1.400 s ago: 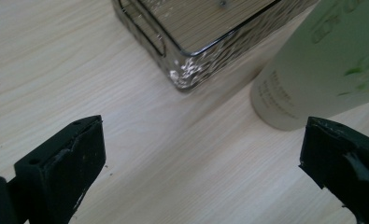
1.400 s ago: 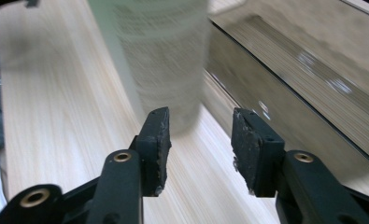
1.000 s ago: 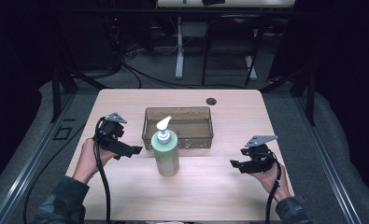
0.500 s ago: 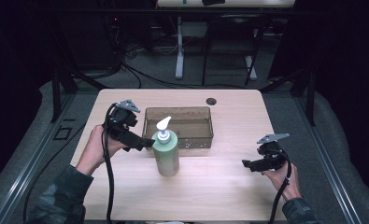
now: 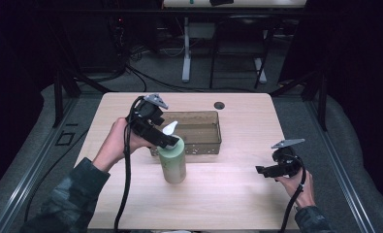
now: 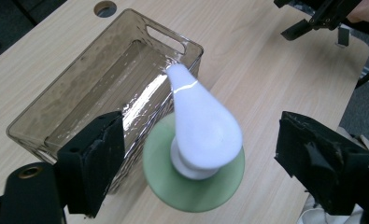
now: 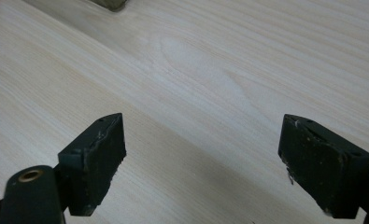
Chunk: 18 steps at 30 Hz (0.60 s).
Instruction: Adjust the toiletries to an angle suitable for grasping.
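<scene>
High view has the green pump bottle upright on the tabletop, just in front of the clear brown bin. Left tool hangs over it, jaws wide apart either side of the white pump head, gripping nothing. Right tool sits well off over bare wood, spread wide and empty. That pump looks smooth, rounded and likely to slip or sink; I'd take the stiffer plastic neck or body instead. It could be heavy if full.

A green pump bottle (white pump head) stands upright, just before the smoky clear bin.
</scene>
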Available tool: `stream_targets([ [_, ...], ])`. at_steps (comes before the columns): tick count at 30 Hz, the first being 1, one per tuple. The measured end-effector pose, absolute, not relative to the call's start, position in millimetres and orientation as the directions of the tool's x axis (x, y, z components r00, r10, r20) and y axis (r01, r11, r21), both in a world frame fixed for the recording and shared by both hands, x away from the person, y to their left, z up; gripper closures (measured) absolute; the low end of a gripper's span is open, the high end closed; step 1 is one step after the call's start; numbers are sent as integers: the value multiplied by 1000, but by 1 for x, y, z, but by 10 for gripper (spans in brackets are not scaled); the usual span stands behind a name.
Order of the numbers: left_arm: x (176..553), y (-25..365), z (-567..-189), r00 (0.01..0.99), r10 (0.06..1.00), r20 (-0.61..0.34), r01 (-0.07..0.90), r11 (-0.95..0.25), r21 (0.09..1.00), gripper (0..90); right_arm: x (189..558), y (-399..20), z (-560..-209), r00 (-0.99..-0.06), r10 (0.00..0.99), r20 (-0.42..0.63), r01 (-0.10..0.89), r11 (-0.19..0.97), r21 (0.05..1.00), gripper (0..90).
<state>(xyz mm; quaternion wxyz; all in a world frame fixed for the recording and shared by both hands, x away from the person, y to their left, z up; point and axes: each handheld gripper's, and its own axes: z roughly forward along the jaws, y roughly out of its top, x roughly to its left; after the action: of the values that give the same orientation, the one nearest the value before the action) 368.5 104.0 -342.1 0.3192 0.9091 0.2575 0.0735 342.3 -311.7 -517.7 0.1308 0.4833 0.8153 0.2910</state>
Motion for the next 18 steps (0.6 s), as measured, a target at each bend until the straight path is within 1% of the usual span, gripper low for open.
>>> stream_targets([
  [1, 368, 104, -342, 857, 515, -31, 421, -664, 618, 226, 342, -312, -518, -499, 864, 68, 712, 363, 601, 146],
  [3, 369, 100, -343, 862, 507, -25, 416, -677, 608, 236, 342, -312, -517, -495, 867, 63, 712, 363, 602, 147],
  [7, 371, 95, -346, 869, 495, -15, 408, -698, 588, 400, 342, -314, -518, -490, 870, 55, 714, 365, 597, 150],
  [8, 371, 94, -347, 868, 496, -11, 409, -703, 582, 400, 342, -314, -517, -486, 872, 54, 716, 363, 596, 152],
  [9, 371, 94, -347, 868, 496, -6, 409, -707, 577, 453, 342, -315, -517, -482, 874, 60, 719, 355, 598, 155],
  [10, 372, 94, -348, 870, 493, -4, 406, -712, 573, 477, 342, -315, -517, -482, 874, 57, 717, 356, 599, 155],
  [12, 373, 94, -348, 871, 492, -2, 406, -716, 568, 495, 342, -315, -517, -483, 874, 52, 715, 359, 600, 156],
  [13, 373, 95, -349, 873, 488, 3, 401, -721, 565, 519, 342, -315, -517, -484, 874, 54, 715, 359, 600, 159],
  [14, 373, 95, -349, 874, 487, 4, 400, -723, 564, 564, 342, -315, -516, -483, 874, 53, 715, 359, 600, 160],
  [15, 373, 95, -349, 875, 485, 8, 397, -725, 563, 564, 342, -315, -516, -483, 874, 53, 715, 359, 600, 160],
  [17, 374, 95, -349, 877, 480, 17, 390, -732, 559, 607, 342, -314, -516, -484, 873, 52, 715, 361, 599, 162],
  [18, 374, 95, -349, 878, 478, 22, 387, -735, 558, 609, 342, -314, -516, -484, 874, 48, 713, 362, 600, 162],
])
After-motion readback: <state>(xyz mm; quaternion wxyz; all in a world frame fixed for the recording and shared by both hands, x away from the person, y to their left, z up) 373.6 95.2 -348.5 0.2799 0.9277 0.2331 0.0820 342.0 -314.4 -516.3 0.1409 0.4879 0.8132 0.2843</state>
